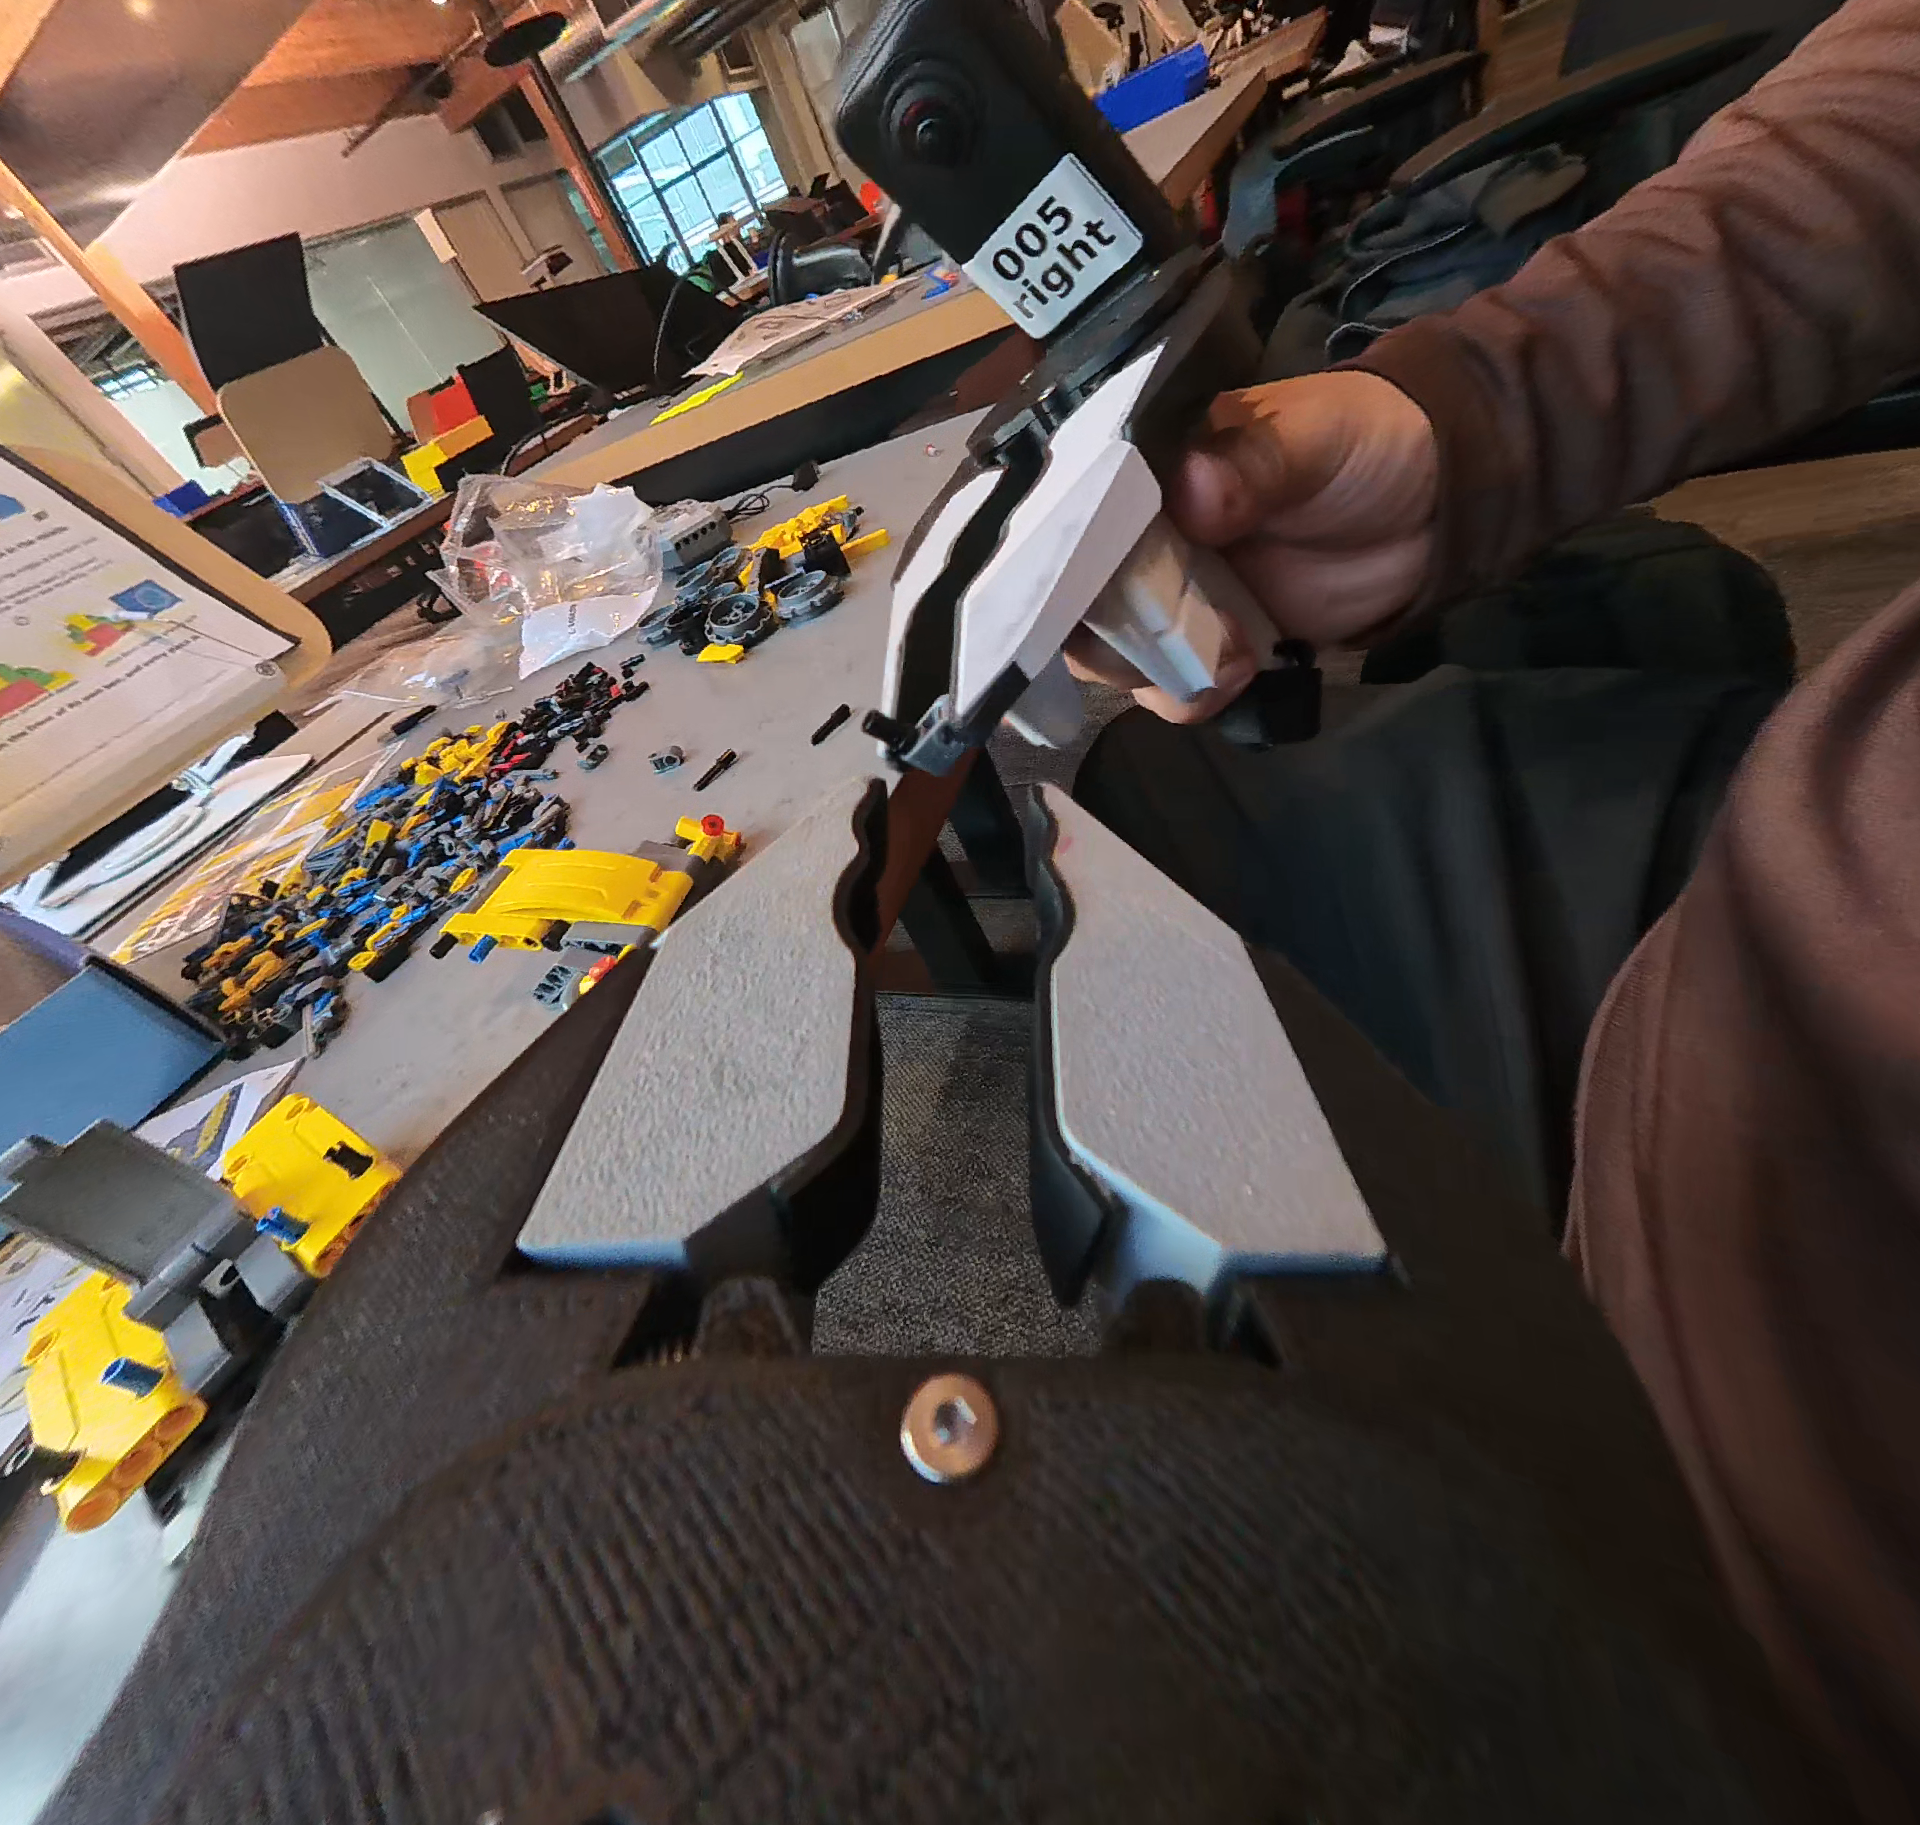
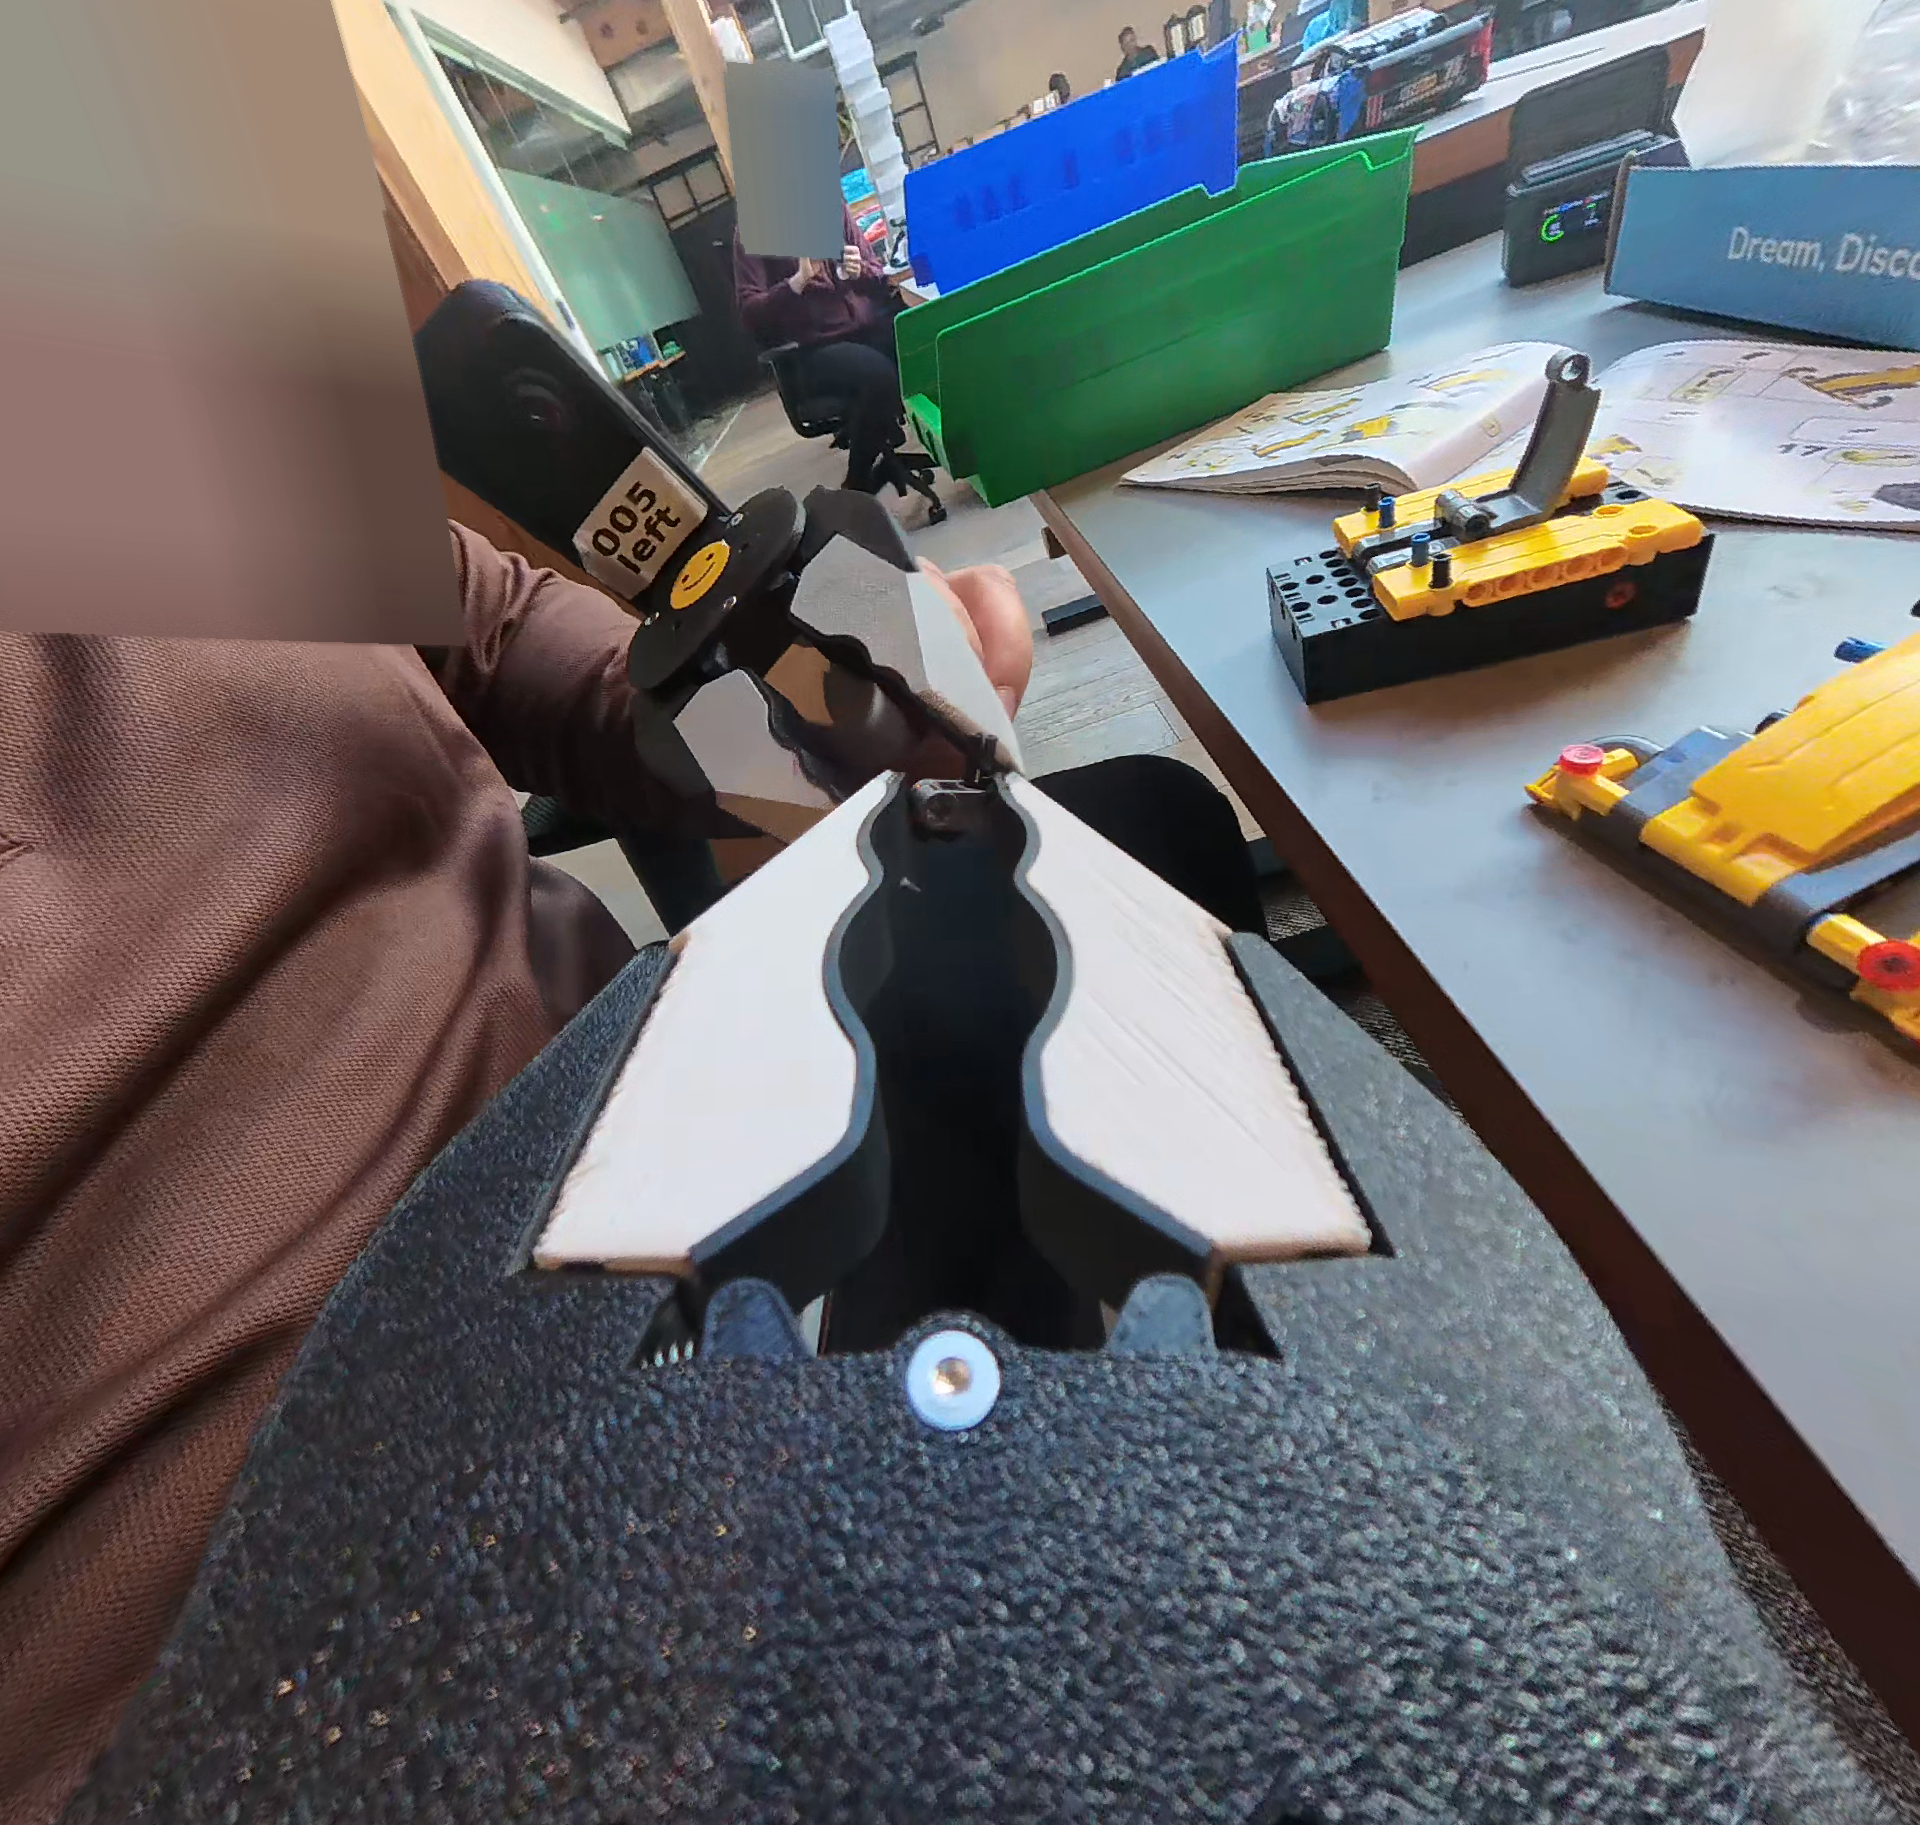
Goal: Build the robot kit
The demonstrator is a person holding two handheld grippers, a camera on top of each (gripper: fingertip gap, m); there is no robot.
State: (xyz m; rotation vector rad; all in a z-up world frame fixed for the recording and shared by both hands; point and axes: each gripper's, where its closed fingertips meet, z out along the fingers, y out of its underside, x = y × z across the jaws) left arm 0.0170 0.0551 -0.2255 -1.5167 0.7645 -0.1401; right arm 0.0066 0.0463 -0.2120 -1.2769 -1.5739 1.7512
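My right gripper [image 2: 948, 783] is shut on a small grey connector [image 2: 940, 807] with a black pin in it, held in the air off the table's near edge. In the left wrist view a hand holds this gripper [image 1: 930, 736], with the connector [image 1: 935, 745] pinched at its tips. My left gripper [image 1: 956, 799] is open and empty, its fingertips just below the connector. In the right wrist view the left gripper [image 2: 914, 752] comes in from the left, and its fingertips [image 2: 987, 726] almost meet the right gripper's tips.
The grey table [image 1: 790, 695] carries a pile of small pieces [image 1: 416, 861], grey wheel hubs [image 1: 738, 612], plastic bags [image 1: 540, 549] and a yellow panel assembly [image 1: 571, 902]. A black and yellow assembly [image 2: 1486, 580], an open booklet [image 2: 1351, 435] and a green bin [image 2: 1143, 341] show in the right wrist view.
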